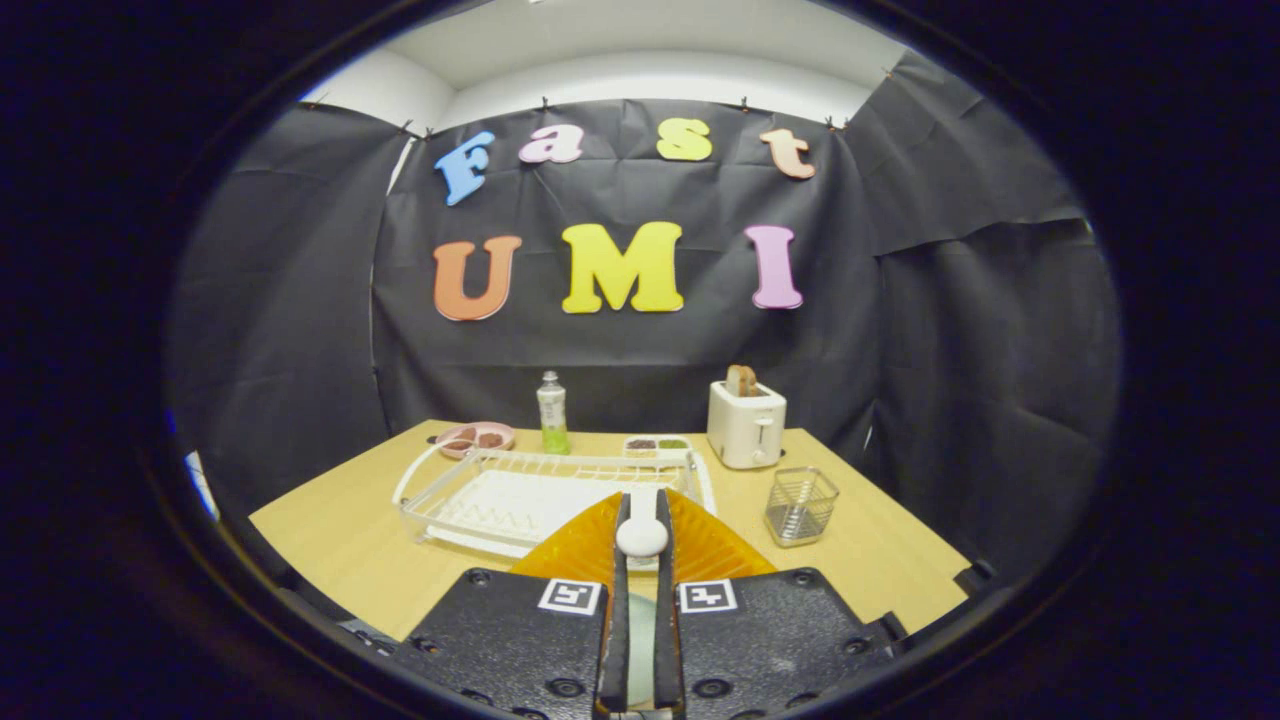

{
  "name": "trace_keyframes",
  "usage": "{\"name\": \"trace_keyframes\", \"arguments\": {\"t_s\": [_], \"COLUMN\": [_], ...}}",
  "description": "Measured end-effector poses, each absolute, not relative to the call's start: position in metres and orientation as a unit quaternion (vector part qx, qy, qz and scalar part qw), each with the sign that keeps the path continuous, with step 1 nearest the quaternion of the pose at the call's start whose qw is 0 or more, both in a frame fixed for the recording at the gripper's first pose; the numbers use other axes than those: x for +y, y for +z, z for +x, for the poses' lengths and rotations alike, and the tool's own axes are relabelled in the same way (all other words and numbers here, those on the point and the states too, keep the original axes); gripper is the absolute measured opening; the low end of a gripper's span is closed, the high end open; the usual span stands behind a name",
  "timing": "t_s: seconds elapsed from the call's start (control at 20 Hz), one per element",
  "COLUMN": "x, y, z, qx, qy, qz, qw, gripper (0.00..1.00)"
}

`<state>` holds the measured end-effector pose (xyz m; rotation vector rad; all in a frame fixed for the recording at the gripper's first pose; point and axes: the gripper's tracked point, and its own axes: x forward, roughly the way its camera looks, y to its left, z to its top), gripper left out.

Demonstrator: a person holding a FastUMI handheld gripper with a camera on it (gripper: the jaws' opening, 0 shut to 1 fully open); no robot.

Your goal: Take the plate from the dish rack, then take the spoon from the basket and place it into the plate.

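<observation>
the gripper (641, 520) has its fingers (620, 560) pinched tight on the white spoon (642, 530), held above the orange plate (705, 550) on the near table (340, 530). dish rack (520, 490) just beyond, wire basket (800, 505) off to the right.

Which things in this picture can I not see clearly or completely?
- Plate, gripper view: its middle and near part are hidden behind the tool and the spoon.
- Spoon, gripper view: most of the handle is hidden between the tool's closed fingers. Whether it touches the plate cannot be told.
- Pink dish and small tray beyond the dish rack: contents too small to identify.
</observation>
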<state>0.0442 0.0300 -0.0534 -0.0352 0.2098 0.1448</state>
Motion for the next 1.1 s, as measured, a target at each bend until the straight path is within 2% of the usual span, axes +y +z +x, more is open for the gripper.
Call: {"name": "trace_keyframes", "arguments": {"t_s": [0.25, 0.45, 0.6, 1.1], "x": [0.075, 0.087, 0.093, 0.073], "y": [-0.111, -0.142, -0.152, -0.152], "z": [0.024, 0.034, 0.035, 0.049], "qx": [0.142, 0.162, 0.172, 0.181], "qy": [0.104, 0.115, 0.152, 0.167], "qz": [-0.035, -0.049, -0.062, -0.074], "qw": [0.984, 0.979, 0.971, 0.966], "gripper": [0.15, 0.15, 0.15, 0.17]}}
